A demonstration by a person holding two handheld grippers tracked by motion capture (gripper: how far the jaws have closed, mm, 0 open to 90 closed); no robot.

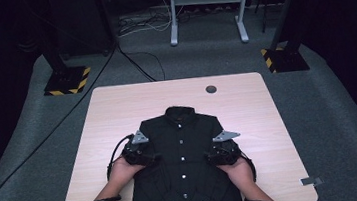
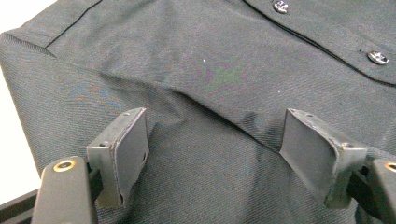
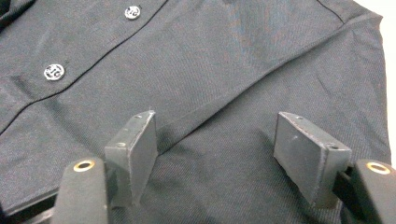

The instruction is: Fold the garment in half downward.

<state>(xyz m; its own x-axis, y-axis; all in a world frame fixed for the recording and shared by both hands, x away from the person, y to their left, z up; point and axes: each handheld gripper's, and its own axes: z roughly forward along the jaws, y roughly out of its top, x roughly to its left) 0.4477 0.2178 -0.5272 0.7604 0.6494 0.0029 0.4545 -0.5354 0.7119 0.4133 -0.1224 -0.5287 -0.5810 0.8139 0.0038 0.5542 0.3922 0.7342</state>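
Black shirt [image 1: 182,155] flat and buttoned on the table [image 1: 247,103], collar away from the person. Left gripper [image 1: 147,159] and right gripper [image 1: 217,157] over its two sides — jaws wide apart, nothing pinched.

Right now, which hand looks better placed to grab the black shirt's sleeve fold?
Roughly even, slightly the left. The left gripper has open jaws straddling a raised crease in the shirt; the right gripper is open too, over a flatter seam.

Shirt [image 1: 182,155] hem beyond bottom edge
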